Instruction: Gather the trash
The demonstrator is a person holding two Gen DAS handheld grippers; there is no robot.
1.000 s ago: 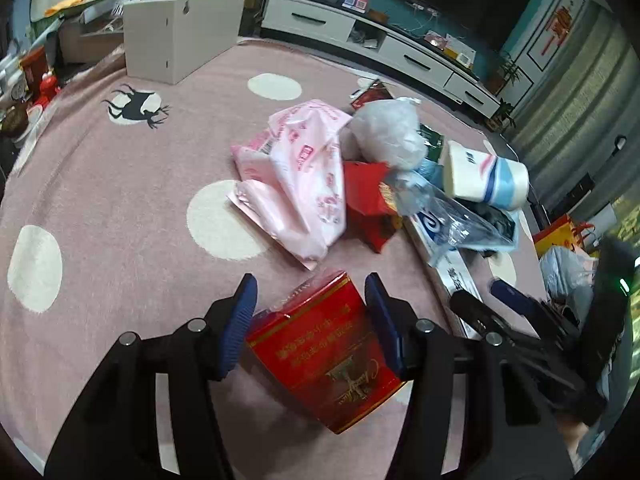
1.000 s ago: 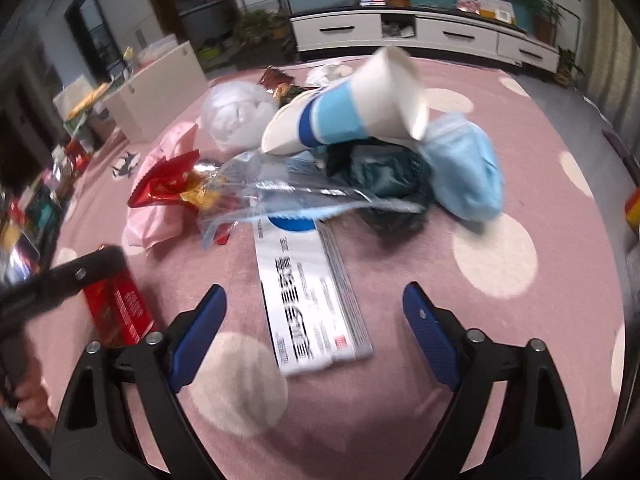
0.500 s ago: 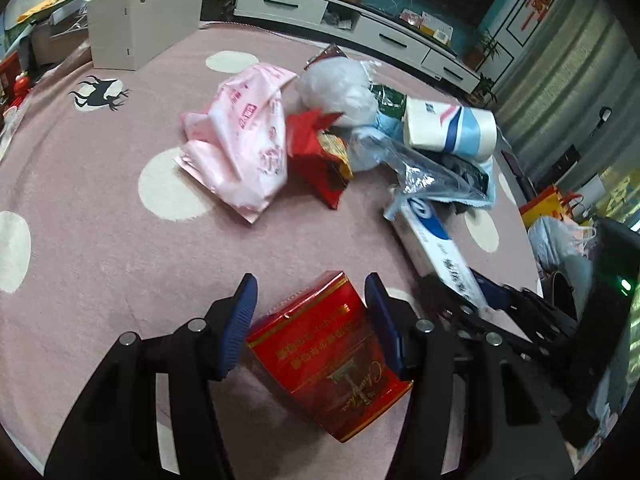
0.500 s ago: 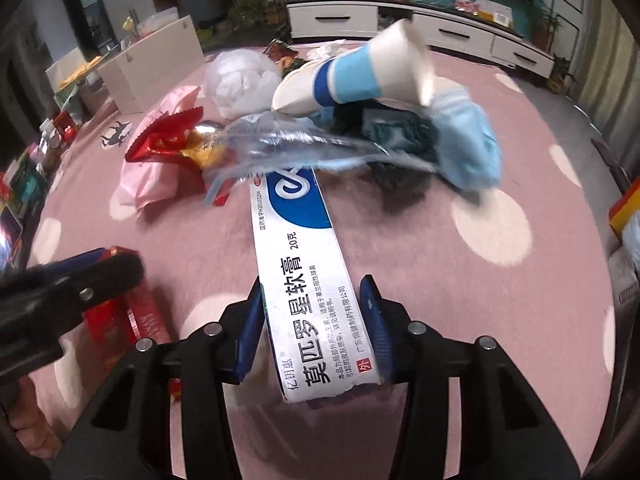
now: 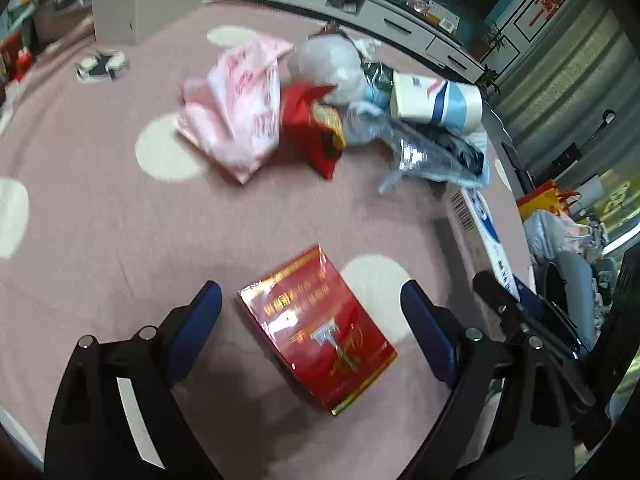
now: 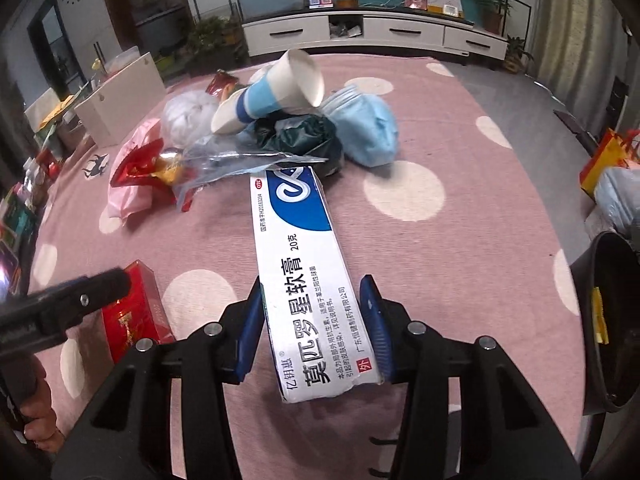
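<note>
A red box (image 5: pixel 320 332) lies flat on the pink dotted carpet (image 5: pixel 80 208) between the fingers of my left gripper (image 5: pixel 310 292). Its jaws are opening and the pads stand clear of the box on both sides. My right gripper (image 6: pixel 311 284) is shut on the near end of a long white-and-blue ointment box (image 6: pixel 304 256), whose far end reaches the trash pile. The pile holds a paper cup (image 6: pixel 272 96), a pink bag (image 5: pixel 236 108), a red snack wrapper (image 5: pixel 312 128), clear plastic (image 5: pixel 420 152) and a blue mask (image 6: pixel 368 132).
A white cabinet box (image 5: pixel 136 0) stands at the carpet's far left and a low TV cabinet (image 6: pixel 360 32) runs along the back wall. A black bin (image 6: pixel 612 320) is at the right edge, with bags (image 6: pixel 612 168) behind it. A hand (image 6: pixel 36 420) holds the left gripper.
The left gripper has let go of the red box, which now lies on the carpet. The right gripper has shut on the ointment box and drawn it out of the pile.
</note>
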